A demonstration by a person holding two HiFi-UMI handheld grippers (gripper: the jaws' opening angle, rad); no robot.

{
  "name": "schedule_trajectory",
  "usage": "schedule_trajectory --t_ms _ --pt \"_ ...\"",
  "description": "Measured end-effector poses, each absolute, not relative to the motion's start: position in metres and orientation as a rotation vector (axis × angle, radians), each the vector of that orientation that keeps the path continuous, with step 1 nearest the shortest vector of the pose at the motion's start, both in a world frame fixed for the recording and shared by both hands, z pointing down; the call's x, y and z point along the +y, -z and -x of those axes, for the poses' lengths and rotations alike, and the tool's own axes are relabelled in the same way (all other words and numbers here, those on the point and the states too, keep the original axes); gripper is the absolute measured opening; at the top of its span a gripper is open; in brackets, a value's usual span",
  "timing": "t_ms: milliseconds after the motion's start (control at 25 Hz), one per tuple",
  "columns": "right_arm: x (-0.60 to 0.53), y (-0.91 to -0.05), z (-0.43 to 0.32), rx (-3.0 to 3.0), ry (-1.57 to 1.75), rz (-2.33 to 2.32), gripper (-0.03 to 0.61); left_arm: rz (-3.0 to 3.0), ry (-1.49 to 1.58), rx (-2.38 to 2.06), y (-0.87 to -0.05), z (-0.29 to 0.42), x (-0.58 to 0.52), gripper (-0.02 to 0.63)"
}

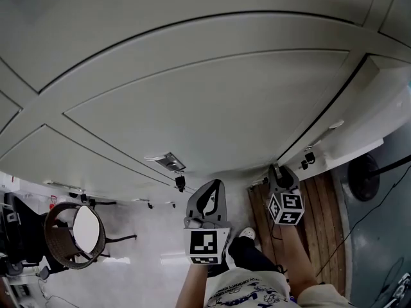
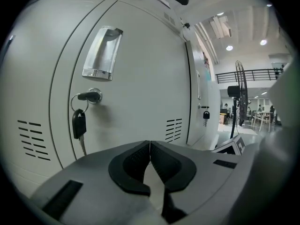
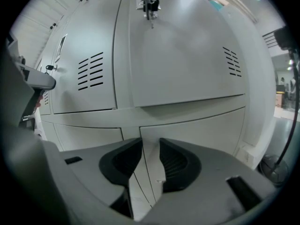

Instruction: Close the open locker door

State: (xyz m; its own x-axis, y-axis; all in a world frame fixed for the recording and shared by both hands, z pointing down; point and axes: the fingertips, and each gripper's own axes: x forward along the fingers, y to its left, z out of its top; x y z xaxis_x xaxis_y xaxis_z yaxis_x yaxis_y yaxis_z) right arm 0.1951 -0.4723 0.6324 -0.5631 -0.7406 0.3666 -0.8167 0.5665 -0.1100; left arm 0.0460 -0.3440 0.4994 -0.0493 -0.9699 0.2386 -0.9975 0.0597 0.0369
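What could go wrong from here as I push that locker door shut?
The key hanging in the ajar door could swing and get caught if the door slams. The right gripper, jaws apart and empty, could slip off its smooth face. A fan stands close on your right; a sideways step could knock it.

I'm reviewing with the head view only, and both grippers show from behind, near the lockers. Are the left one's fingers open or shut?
Observer: Shut. In the left gripper view, the left gripper has its fingers meeting, with nothing between them.
Operator: And the right one?
Observer: The right gripper has its fingers apart, with nothing between them.
Operator: What does it face?
Observer: A locker door whose lower edge stands out from the panel below, so it is not flush.
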Motion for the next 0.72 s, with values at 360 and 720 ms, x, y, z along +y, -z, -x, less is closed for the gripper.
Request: schedule_trajectory --t_ms 360,720 --pt "-0.467 -0.629 -0.198 -2.517 -0.405 -1.311 0.121 -2.049 -0.194 -2.106 -0.497 -0.05 -0.349 0.008" --pt "-0.439 -0.577 -0.232 -2.526 -0.345 -1.498 0.172 -2.201 -0.168 -2.002 -0.481 -0.075 -0.364 0.008"
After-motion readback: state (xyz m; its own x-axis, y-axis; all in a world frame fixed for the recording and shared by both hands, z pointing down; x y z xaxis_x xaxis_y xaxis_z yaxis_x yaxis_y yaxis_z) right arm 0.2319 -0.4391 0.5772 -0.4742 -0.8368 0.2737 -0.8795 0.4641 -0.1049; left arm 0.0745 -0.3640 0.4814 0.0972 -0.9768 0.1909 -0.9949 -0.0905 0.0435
